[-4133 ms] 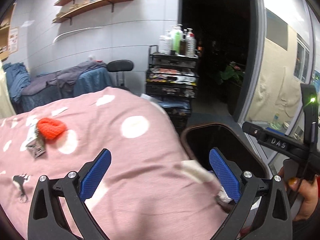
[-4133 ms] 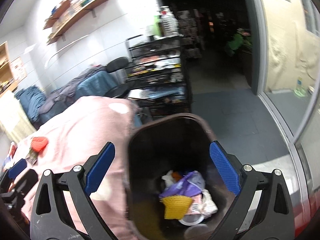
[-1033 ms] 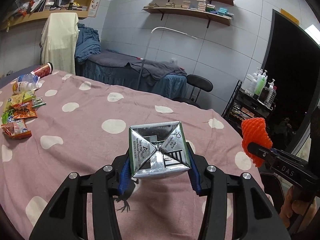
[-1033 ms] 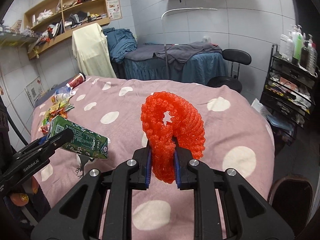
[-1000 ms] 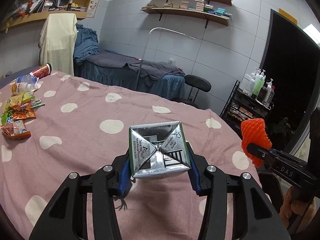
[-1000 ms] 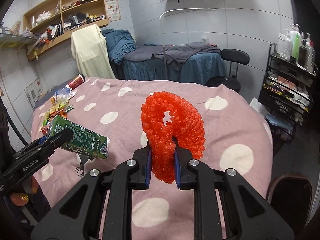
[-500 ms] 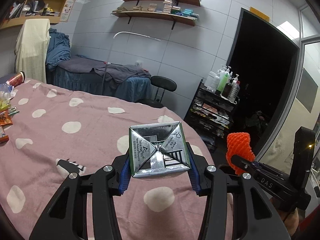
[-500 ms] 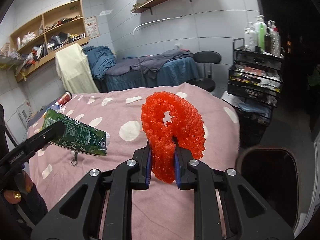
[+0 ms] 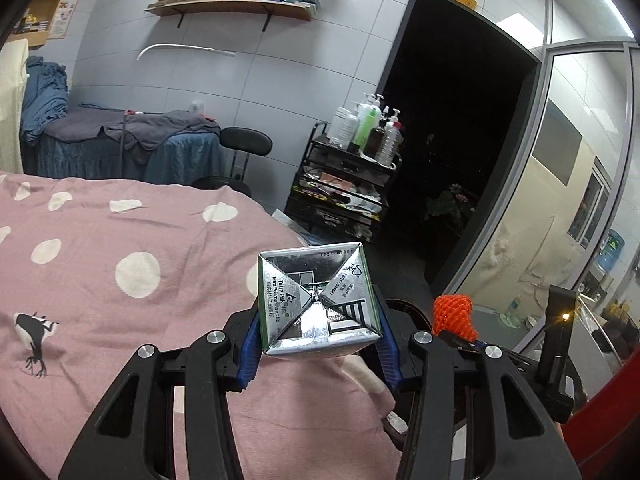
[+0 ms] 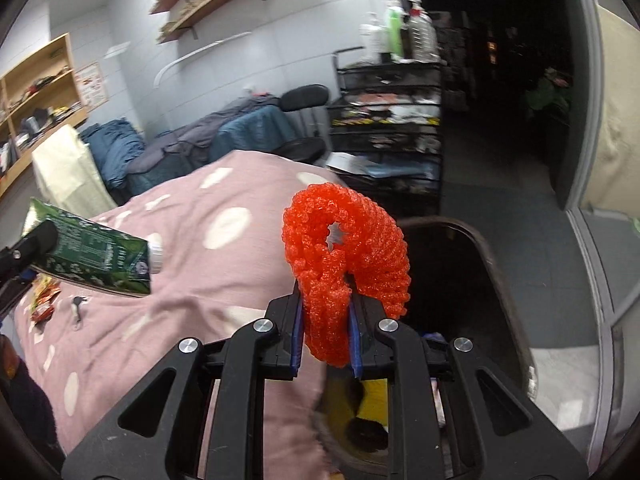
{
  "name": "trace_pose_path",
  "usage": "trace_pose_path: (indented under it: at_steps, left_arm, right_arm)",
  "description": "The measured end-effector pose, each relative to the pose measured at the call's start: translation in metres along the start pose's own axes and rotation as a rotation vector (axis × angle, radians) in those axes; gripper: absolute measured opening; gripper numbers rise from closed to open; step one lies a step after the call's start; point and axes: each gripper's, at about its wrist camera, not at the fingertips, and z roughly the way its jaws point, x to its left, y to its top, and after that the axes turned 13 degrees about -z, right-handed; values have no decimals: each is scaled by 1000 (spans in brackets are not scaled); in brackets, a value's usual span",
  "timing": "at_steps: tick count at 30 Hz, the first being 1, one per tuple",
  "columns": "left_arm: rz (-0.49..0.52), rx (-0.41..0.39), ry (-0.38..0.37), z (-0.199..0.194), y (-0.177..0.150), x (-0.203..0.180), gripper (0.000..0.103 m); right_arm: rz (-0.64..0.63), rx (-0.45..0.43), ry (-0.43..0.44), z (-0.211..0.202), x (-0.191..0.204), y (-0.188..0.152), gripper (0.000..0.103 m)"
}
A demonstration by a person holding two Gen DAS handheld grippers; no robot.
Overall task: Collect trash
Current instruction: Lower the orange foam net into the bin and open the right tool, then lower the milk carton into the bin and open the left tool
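My left gripper (image 9: 318,346) is shut on a green drink carton (image 9: 316,300), its silver bottom facing the camera; the carton also shows at the left of the right wrist view (image 10: 96,258). My right gripper (image 10: 326,328) is shut on a red foam net (image 10: 346,256), held above the near rim of a dark trash bin (image 10: 486,264) beside the bed. The net also shows in the left wrist view (image 9: 454,316). Trash lies in the bin's bottom.
A pink polka-dot bed cover (image 9: 120,272) fills the left. Snack wrappers (image 10: 44,300) lie on it far left. A black trolley with bottles (image 9: 348,192), a stool (image 9: 244,144) and a dark doorway stand behind. A glass wall (image 9: 560,200) is at right.
Both grippers have swung right from over the bed toward the bin, each keeping its item. The bin now lies under the red net.
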Motion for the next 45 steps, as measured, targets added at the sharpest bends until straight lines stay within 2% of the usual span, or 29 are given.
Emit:
trace_pose_path:
  at_steps: [9,11,13,15,17,19,27,30,34,41,45]
  left_arm:
    - [84,87,-29,34,-22,-34,47]
    - [90,104,-33,39,-27,-38,47]
    - [98,120,-36,44,-31,-42,47]
    - [105,136,-38,49,-35,-46,47]
    - [106,151,-42,55,-38,-50,47]
    - [106,166,-47,60,-40,-52,47]
    - [125,235,-67,86,-51,-68,47]
    - [131,266,-72,96,-56,-74,47]
    - [137,317,-73,112,-63,-80,47]
    - [160,415,-63,145,-76,-90,47]
    - [193,443,-37,159,-84,-97,48]
  right_arm:
    - [96,110,-57,32,-55,-33,19]
    - [112,137,-58,39,-59,-39,27]
    - [133,145,-69,42,-66,-46,46]
    - [144,145,-81,42,-70,-51,57]
    - [155,142,-88,40,-70,-56,62]
    - [166,134,-97,39,-74,-59,67]
    - [178,80,-182,28,-76,-53,75]
    - [169,34,-241,16,-75,-49,77]
    - [180,-47,-314,-3,-75,-46,86]
    - [218,-92,-350,-23,-86,-42,90]
    - [251,-110,-355,-32,-94,-41,90]
